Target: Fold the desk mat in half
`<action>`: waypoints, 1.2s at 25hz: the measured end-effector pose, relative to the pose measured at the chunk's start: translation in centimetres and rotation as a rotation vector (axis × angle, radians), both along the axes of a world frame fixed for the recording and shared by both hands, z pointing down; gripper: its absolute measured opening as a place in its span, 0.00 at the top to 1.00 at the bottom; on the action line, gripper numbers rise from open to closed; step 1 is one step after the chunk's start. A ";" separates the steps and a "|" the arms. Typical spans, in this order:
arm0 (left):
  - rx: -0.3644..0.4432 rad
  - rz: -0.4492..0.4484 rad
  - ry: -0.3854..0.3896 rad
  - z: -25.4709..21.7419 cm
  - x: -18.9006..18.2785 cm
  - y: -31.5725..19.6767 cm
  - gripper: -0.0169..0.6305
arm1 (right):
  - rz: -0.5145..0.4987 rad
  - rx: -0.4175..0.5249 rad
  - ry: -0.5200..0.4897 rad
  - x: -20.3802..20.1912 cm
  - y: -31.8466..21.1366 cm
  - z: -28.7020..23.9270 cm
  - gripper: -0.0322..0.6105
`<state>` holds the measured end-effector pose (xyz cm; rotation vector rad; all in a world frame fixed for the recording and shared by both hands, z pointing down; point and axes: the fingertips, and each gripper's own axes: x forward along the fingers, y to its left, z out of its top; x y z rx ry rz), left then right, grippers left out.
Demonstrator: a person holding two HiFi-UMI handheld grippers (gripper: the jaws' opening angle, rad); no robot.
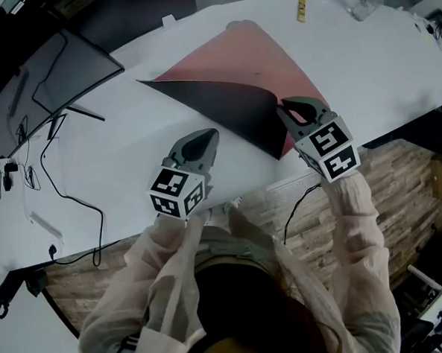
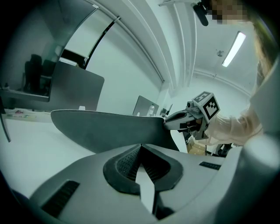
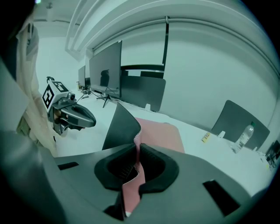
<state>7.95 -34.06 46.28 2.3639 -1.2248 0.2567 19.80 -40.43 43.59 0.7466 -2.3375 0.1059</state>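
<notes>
The desk mat (image 1: 243,61) lies on the white table (image 1: 132,159), pink face up. Its near right corner is peeled up and over, so the dark underside (image 2: 113,129) shows as a big triangle.

The right gripper (image 1: 285,109) has its jaws pinched down on that lifted corner. In the right gripper view the thin pink sheet runs right between the ribbed pads (image 3: 151,159). The left gripper (image 1: 206,137) hangs over bare table just left of the flap. Its jaws are closed tip to tip with nothing in them, though I can't quite tell if there's a sliver of gap lower down.

Handling-wise it looks light and floppy but with some body. The raised part curves smoothly instead of collapsing, like thin leatherette. The top is smooth, maybe a bit slippery, and the back is matte. I'd grab the other near corner with the left so both carry the edge across evenly. A one-corner pull will likely fold it crooked.
</notes>
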 end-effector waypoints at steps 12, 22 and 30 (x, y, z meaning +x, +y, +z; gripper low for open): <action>-0.035 0.028 -0.046 1.1 2.0 -1.3 0.94 | 0.220 0.039 -0.024 8.0 -4.2 1.4 0.87; -0.056 0.068 -0.067 2.2 4.0 -1.7 0.94 | 0.399 -0.026 0.038 14.3 -5.2 7.1 0.87; -0.055 0.082 -0.070 2.3 5.2 -1.8 0.94 | 0.455 -0.049 0.061 16.3 -5.1 9.0 0.87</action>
